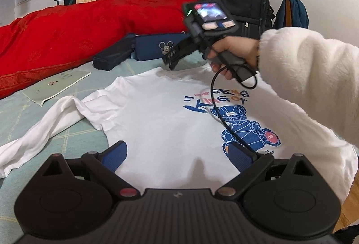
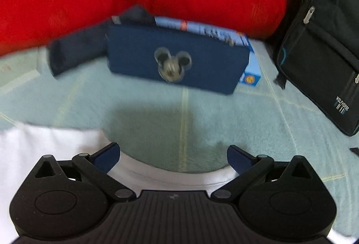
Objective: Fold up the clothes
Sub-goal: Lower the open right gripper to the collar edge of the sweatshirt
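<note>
Left tongs [image 1: 178, 157] apart, hovering over white T-shirt [image 1: 161, 122] spread flat on bed [image 1: 74, 138], sleeve trailing off left. Right tongs [image 2: 173, 158] apart over shirt collar [image 2: 170, 171]; navy pouch [image 2: 179, 57] ahead, black backpack [image 2: 323, 51] right.

"WOLFHORSE" on the black backpack [image 2: 325, 60]; "KING OF" on the white shirt [image 1: 161, 122].

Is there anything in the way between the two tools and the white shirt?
Nothing visible. The left tool hangs open right over the white T-shirt, and the right tool is open at its collar. The Mickey pouch and black backpack sit farther back on the bed.
</note>
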